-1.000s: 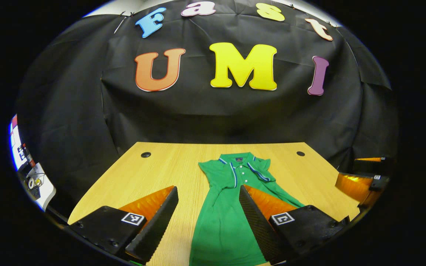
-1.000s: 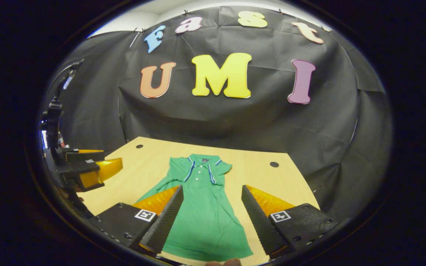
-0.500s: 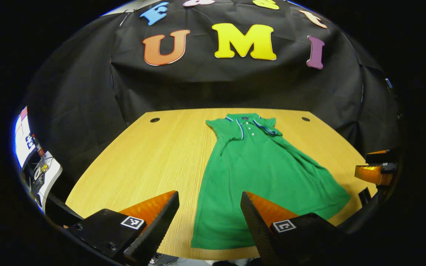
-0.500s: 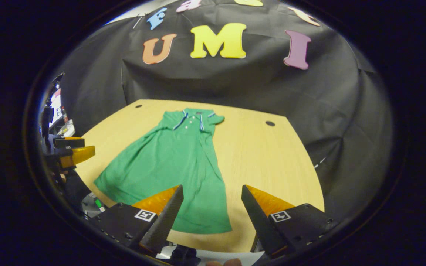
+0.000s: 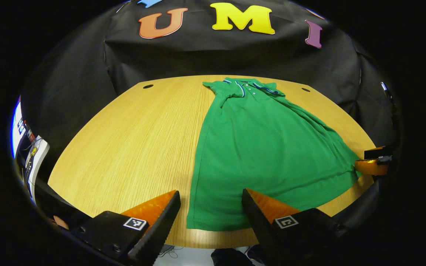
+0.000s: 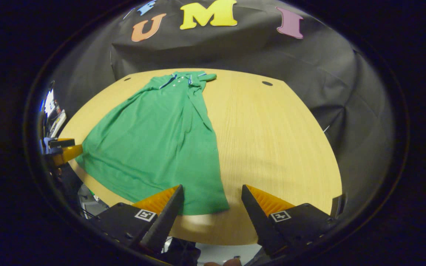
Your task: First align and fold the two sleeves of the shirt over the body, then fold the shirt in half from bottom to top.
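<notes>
A green shirt [image 5: 268,147] lies flat on the wooden surface [image 5: 131,140], collar at the upper centre of the left gripper view, hem near the bottom edge. Any writing at the collar is too small to read. The left tongs [image 5: 210,210] hang released over the hem's corner, gripping nothing. The right tongs [image 6: 211,205] are likewise released above the opposite hem corner. Each finger carries 1 square black-and-white marker tag [image 5: 134,223].

Wooden table [image 5: 131,140] bearing green shirt [image 5: 268,147].
</notes>
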A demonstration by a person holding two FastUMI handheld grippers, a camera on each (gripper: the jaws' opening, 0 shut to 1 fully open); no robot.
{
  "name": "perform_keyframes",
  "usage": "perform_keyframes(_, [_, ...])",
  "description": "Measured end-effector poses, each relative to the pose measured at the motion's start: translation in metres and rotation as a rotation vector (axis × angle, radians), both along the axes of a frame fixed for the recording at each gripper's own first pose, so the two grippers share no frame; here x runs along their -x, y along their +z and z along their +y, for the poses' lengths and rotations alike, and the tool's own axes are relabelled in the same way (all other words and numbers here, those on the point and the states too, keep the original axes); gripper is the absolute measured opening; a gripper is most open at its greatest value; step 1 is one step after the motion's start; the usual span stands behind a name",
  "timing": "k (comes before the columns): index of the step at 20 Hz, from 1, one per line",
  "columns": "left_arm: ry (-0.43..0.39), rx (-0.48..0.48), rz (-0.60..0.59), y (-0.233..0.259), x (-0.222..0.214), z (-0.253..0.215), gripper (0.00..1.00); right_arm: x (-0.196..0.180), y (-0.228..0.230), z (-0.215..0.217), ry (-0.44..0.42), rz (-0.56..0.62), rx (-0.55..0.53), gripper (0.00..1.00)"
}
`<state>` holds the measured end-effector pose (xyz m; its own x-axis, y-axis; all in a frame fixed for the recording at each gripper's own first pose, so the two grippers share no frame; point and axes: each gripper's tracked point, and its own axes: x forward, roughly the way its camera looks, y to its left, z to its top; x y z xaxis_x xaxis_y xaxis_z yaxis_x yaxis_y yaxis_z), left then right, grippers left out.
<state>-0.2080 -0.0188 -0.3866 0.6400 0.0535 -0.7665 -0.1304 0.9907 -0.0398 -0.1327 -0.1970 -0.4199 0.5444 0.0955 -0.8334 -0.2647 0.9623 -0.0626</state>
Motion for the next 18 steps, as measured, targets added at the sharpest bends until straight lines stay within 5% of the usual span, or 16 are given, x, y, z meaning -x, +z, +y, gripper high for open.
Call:
perform_keyframes(6, [-0.038, 0.001, -0.001, -0.011, 0.002, -0.001, 1.0, -0.008, -0.007, 0.011, -0.014, 0.036, -0.073, 0.95])
perform_keyframes(8, [-0.017, -0.007, -0.001, -0.012, 0.002, 0.002, 1.0, -0.008, -0.006, 0.011, -0.014, 0.035, -0.077, 0.8])
perform_keyframes(11, [-0.018, 0.0, 0.023, -0.009, 0.004, -0.01, 0.98, -0.006, -0.004, 0.019, -0.049, 0.058, -0.138, 0.35])
perform_keyframes(13, [-0.054, -0.002, 0.03, -0.009, 0.001, -0.021, 0.7, -0.006, -0.004, 0.019, -0.07, 0.074, -0.146, 0.05])
perform_keyframes(14, [-0.072, -0.019, 0.035, -0.009, -0.002, -0.026, 0.36, -0.004, -0.003, 0.018, -0.066, 0.081, -0.154, 0.03])
perform_keyframes(15, [-0.08, -0.039, 0.033, -0.008, -0.003, -0.026, 0.16, -0.006, -0.003, 0.018, -0.066, 0.087, -0.157, 0.01])
perform_keyframes(16, [-0.082, -0.04, 0.029, -0.008, -0.004, -0.027, 0.06, -0.005, -0.001, 0.018, -0.06, 0.093, -0.159, 0.0])
perform_keyframes(18, [-0.056, 0.004, 0.029, -0.004, -0.004, -0.029, 0.06, -0.003, 0.003, 0.018, -0.05, 0.105, -0.161, 0.0])
